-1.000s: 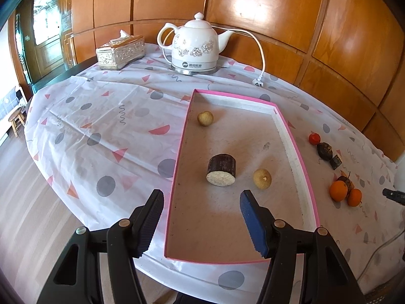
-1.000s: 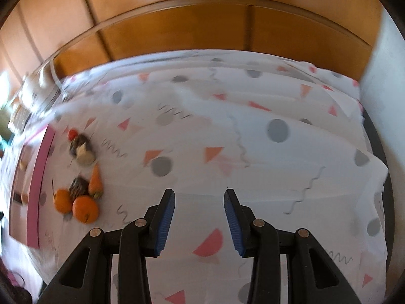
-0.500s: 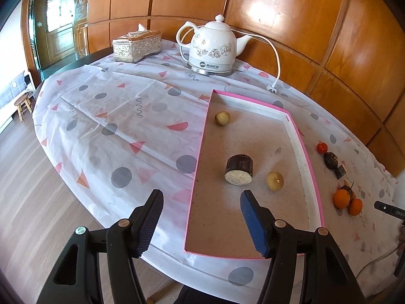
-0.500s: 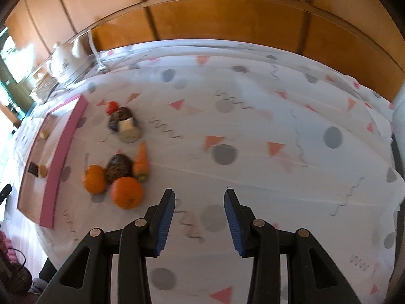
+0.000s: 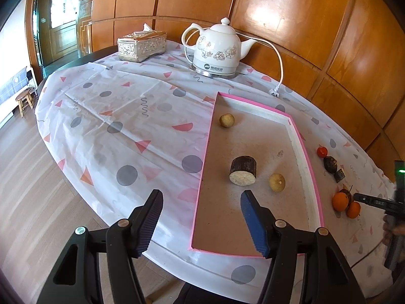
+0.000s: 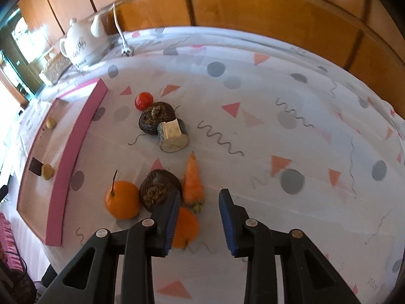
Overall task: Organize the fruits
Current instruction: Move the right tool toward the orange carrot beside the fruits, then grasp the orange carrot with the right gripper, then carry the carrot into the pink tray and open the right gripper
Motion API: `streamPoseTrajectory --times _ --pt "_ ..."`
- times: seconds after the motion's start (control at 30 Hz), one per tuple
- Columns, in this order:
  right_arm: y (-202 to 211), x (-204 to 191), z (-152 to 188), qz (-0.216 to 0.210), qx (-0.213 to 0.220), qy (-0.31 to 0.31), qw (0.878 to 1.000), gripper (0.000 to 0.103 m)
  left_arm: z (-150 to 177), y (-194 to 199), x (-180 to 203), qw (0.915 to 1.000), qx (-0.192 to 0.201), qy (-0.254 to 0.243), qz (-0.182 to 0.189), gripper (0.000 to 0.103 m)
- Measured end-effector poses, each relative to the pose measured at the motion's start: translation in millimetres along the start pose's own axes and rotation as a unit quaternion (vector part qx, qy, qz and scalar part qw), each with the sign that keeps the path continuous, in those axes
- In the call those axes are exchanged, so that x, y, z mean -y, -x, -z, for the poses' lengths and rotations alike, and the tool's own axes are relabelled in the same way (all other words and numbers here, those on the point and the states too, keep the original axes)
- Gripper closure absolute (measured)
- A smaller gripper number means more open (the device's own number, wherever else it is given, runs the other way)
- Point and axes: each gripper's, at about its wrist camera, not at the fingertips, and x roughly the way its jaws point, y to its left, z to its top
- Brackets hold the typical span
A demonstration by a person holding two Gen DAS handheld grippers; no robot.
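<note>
Both the left gripper (image 5: 200, 217) and right gripper (image 6: 200, 215) are black plastic, with ribbed blue pads and silver screws.

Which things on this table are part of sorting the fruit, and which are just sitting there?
Part of the job: pink-rimmed tray, two oranges, cherry tomato, carrot, dark round pieces, and the items already in the tray.

Just lying about: electric kettle, its cord, tissue box.

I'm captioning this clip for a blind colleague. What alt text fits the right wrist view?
The right gripper, jaws closing with nothing between them, hangs over fruit on a patterned tablecloth: two oranges, a small carrot, dark round fruits, a cut stalk piece and a red tomato. A pink-rimmed tray lies left, a white kettle behind.
</note>
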Motion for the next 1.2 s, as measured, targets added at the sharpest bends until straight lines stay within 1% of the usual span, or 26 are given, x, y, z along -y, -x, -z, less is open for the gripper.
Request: streamPoseTrajectory --times 0.1,0.17,0.23,0.3,0.37,0.5,0.57,0.63,0.77,0.87,0.93,1.03,1.1,1.2 --pt "-16.0 -1.2 -7.4 0.004 -0.024 0.006 1.0 0.079 0.1 -0.2 -1.8 1.0 0.0 0.003 0.0 0.037" --pt "-20.6 4.3 -12.7 -0.015 -0.035 -0.006 0.999 0.079 0.3 -1.6 -2.2 1.0 -0.002 0.005 0.001 0.037" --pt "-24.7 11.8 -14.6 -0.045 -0.049 -0.024 0.997 0.08 0.7 -3.0 -2.3 1.0 -0.004 0.005 0.003 0.037" --pt "-25.7 19.6 -13.9 -0.065 -0.054 -0.044 0.995 0.08 1.0 -4.1 -1.2 1.0 -0.006 0.004 0.004 0.037" --pt "-26.2 24.0 -11.5 -0.08 -0.053 -0.055 0.994 0.08 1.3 -5.4 0.4 0.9999 -0.008 0.004 0.005 0.037" --pt "-29.8 39.1 -6.4 -0.126 -0.051 -0.108 0.985 0.08 2.2 -7.2 3.6 0.9999 -0.012 0.0 0.006 0.037" --pt "-30.0 42.0 -3.9 -0.135 -0.044 -0.122 0.982 0.08 2.1 -7.3 4.9 0.9999 -0.013 -0.001 0.005 0.037" --pt "-28.8 41.7 -2.0 -0.134 -0.034 -0.126 0.982 0.081 2.1 -6.9 5.3 0.9999 -0.011 -0.001 0.005 0.037" --pt "-20.0 42.2 0.0 -0.119 -0.017 -0.127 0.985 0.082 1.8 -5.7 6.6 1.0 -0.007 -0.005 0.003 0.037" --pt "-1.8 48.0 -3.1 -0.117 0.016 -0.136 0.984 0.082 1.9 -7.9 6.9 0.9999 -0.01 -0.004 0.003 0.037" --pt "14.9 44.7 -4.6 -0.114 0.038 -0.13 0.984 0.081 2.4 -9.5 8.5 0.9999 -0.013 -0.006 0.004 0.037" --pt "47.1 24.2 -6.9 -0.126 0.072 -0.093 0.985 0.081 3.3 -10.1 11.7 0.9998 -0.013 -0.01 0.007 0.037" --pt "58.4 5.4 -9.4 -0.139 0.081 -0.067 0.985 0.081 3.4 -9.6 12.5 0.9998 -0.013 -0.011 0.008 0.037" --pt "63.8 -32.8 -10.4 -0.158 0.079 -0.026 0.984 0.081 3.2 -7.6 11.0 0.9999 -0.008 -0.009 0.009 0.037"
